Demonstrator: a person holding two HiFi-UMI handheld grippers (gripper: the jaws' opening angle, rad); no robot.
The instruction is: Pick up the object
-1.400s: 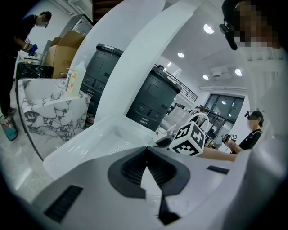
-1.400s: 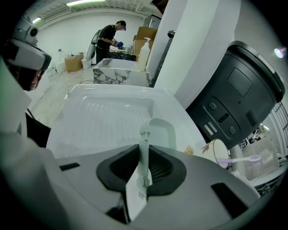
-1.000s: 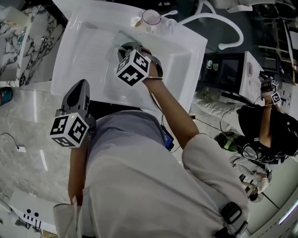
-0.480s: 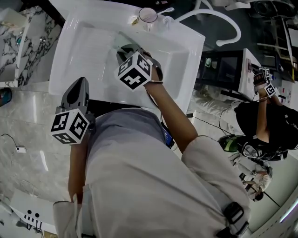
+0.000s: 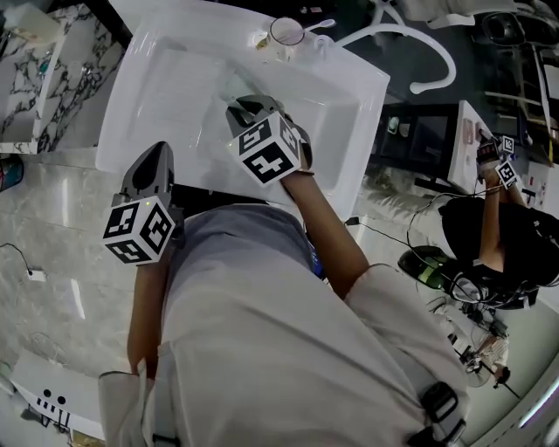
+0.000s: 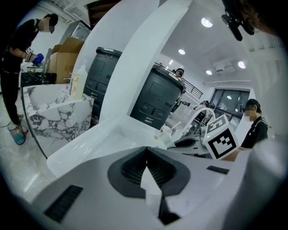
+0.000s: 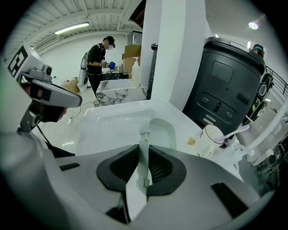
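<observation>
The right gripper [image 5: 245,111] hangs over the middle of the white, glossy rectangular sink basin [image 5: 140,122], its marker cube facing up and its tips pointing toward 11 o'clock in the head view. In the right gripper view its jaws are clamped on the slim, pale, translucent plastic stick-shaped object [image 7: 144,155]. The object stands upright between the dark ribbed pads, and its notched top rises above them over the basin's inner recess. In the head view the gripper hides the object.

The left gripper [image 5: 152,155] sits at about 7 o'clock of the basin, over its near rim. Its jaws are closed together with nothing between them, as the left gripper view shows [image 6: 146,155].

A white round cup with a thin dark rim line [image 5: 285,33] stands on the sink's far ledge at about 1 o'clock. A pale toothbrush [image 5: 316,24] leans out of it to the right. From the right gripper view the cup [image 7: 210,137] lies at 2 o'clock of the held object, well apart from it
</observation>
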